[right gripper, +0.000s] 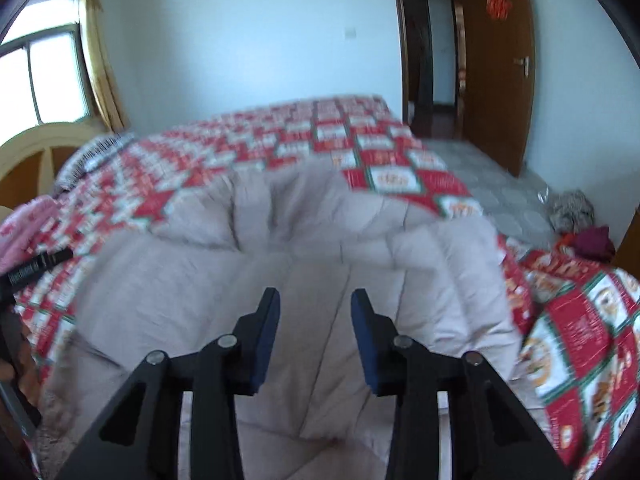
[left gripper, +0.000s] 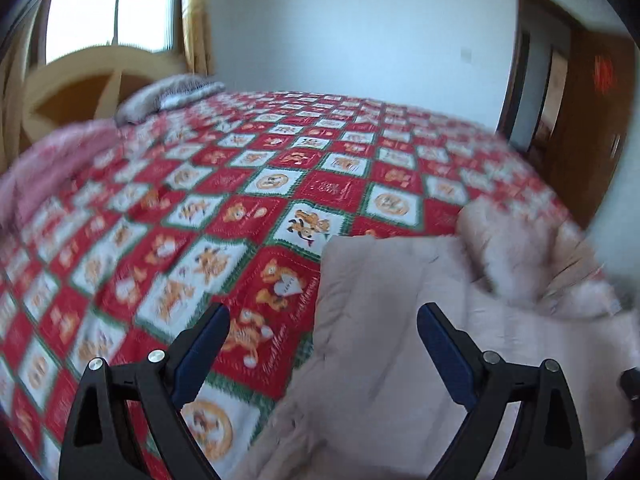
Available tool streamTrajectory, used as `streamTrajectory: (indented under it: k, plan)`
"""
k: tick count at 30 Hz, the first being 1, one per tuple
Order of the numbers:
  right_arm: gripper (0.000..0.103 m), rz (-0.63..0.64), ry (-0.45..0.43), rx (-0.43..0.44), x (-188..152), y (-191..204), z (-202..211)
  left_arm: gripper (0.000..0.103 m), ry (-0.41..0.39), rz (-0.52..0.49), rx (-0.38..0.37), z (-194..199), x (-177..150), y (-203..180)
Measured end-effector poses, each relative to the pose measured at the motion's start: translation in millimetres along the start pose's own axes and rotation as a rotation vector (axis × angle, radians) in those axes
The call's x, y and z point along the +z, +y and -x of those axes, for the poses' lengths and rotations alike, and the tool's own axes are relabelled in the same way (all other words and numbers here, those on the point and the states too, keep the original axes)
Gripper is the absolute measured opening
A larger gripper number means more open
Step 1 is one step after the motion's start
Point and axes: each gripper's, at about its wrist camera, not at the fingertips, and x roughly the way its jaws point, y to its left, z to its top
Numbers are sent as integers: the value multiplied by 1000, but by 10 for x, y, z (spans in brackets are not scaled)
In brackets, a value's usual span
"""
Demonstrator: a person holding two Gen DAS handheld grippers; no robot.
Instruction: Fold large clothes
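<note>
Beige and quilted, the padded coat (right gripper: 304, 248) lies spread on the bed, filling the middle and lower part of the right wrist view and the 4 o'clock corner of the left wrist view. A pale furry trim (left gripper: 508, 248) bunches at its far edge, toward 3 o'clock in the left view. Its stitched panels run away from the camera and a fold rises across its far part.

Hovering above the coat's near panels, the right gripper (right gripper: 314, 304) has its blue-padded jaws parted with nothing between them, and the pads touch no fabric. The left gripper (left gripper: 324, 324) is spread wide, one finger over the bedspread and the other over the coat's left edge, and it holds nothing.

Under the coat lies a red, white and green patchwork bedspread (left gripper: 240, 184) with cartoon bear squares. A pink fuzzy blanket (left gripper: 44, 172) sits at 9 o'clock, a grey striped pillow (left gripper: 168, 96) at 11 o'clock before a cream wooden headboard (left gripper: 80, 88). Beyond are a window (right gripper: 44, 76) with yellow curtains (right gripper: 100, 52), and at 1 o'clock a brown wooden door (right gripper: 500, 64) standing open. A heap of dark red clothes (right gripper: 592, 240) lies at 3 o'clock.
</note>
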Motion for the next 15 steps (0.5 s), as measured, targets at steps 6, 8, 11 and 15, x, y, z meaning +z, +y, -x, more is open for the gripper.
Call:
streamTrajectory:
  k: [6,8,11,15]
  plan:
    - [39,7,60,-3,-272,-81,-228,96,70,-39,64,-475,-421,3]
    - [39,5,73,2,-300,-79,-258,96,95,-4,38,-527,-433,22]
    - [39,7,79,-6,-340,-56,-319,99,134,-3,40,-646,-417,-17]
    - [41,-4,84,5,-309,-76,-295,100,143,-17,16,-596,-398,-25]
